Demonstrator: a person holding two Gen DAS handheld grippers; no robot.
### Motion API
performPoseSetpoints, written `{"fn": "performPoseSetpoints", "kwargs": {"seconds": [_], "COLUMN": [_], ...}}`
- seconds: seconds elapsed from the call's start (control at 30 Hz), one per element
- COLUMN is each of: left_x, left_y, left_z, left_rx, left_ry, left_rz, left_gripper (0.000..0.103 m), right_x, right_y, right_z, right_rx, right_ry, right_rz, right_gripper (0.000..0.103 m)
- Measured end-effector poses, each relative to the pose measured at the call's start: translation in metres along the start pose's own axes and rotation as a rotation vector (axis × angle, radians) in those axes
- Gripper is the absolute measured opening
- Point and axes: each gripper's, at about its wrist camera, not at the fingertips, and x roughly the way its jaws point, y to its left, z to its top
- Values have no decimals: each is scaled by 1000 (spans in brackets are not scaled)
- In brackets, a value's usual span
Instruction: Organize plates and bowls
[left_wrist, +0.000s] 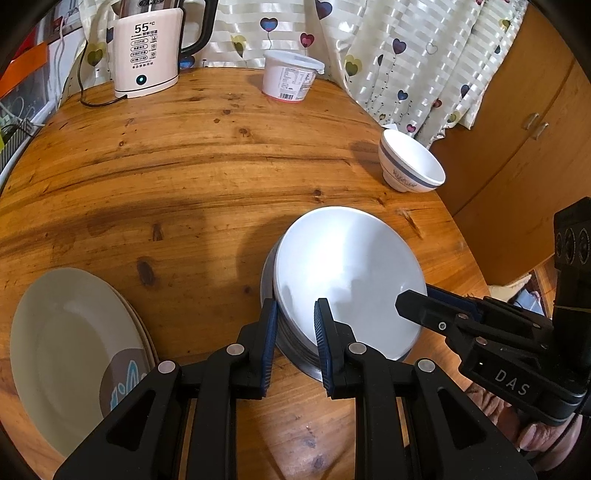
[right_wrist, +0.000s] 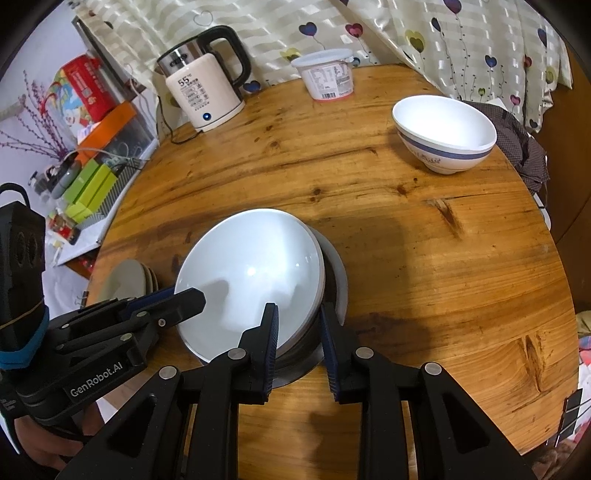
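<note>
Stacked white bowls sit tilted inside a metal bowl that seems to rest on the round wooden table. My left gripper straddles the stack's near-left rim, one pad outside the metal wall and one inside the top white bowl, shut on it. My right gripper clamps the opposite rim the same way. A stack of beige plates lies to the left. A white bowl with a blue band stands far right.
An electric kettle with its cord and a white plastic tub stand at the table's back edge by a heart-patterned curtain. A wooden cabinet is to the right. Boxes and clutter lie past the left edge.
</note>
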Motion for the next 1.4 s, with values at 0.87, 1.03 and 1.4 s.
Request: {"fn": "performPoseSetpoints", "kwargs": {"seconds": [0.87, 1.03, 1.4], "left_x": [-15, -23, -28], "left_y": [-1, -3, -3], "left_z": [-1, -1, 0], "left_rx": [-4, 5, 4], "left_ry": [-52, -76, -92], "left_rz": [11, 15, 19], "left_gripper": [22, 22, 22], "right_x": [-17, -23, -32], "right_y": [-5, -5, -2], "right_z": [2, 4, 5], "right_rx": [3, 3, -8], "right_ry": [-46, -60, -80], "right_rz": [-10, -6, -3], "right_gripper": [34, 37, 40]}}
